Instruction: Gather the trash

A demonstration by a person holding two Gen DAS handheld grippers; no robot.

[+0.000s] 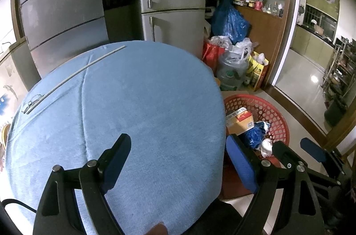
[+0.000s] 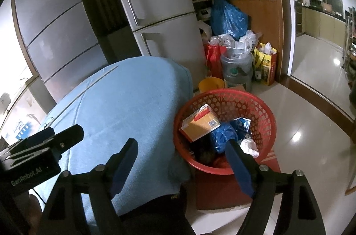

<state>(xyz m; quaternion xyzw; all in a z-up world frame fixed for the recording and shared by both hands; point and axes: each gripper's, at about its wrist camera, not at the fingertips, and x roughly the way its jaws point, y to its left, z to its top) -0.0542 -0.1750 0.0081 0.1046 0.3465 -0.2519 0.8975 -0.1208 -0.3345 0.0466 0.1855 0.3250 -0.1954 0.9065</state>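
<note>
Our right tool (image 2: pixel 181 165) hangs with its blue pads spread wide and nothing between them; the right-hand pad sits over the near rim of the red basket (image 2: pixel 264 110), the left-hand pad over the blue cloth. Our left tool (image 1: pixel 178 162) is likewise spread and empty, almost wholly above the counter (image 1: pixel 144 101), its right-hand pad just past the counter's right edge.

From the right tool outward, the basket stands on the floor (image 2: pixel 311 123), hard against the counter's right edge. Inside it we see the trash already gathered: a tan carton (image 2: pixel 200 123) leaning toward the counter side, its long axis running up and away to the right; crumpled blue plastic (image 2: pixel 224 134) in the middle; a white paper wad (image 2: pixel 250 146) at the near right, just beyond the right-hand pad.

On the counter itself we find only a thin grey rod (image 1: pixel 84 69) and what may be a pair of glasses (image 1: pixel 32 101) at the far left edge, the rod's long axis running from that edge up toward the far corner. Neither reads plainly as trash to us.

We judge the cloth cleared of trash and the collecting largely done. The right tool is nearer the basket; the left is nearer the rod, which lies well apart from it, ahead and leftward.
</note>
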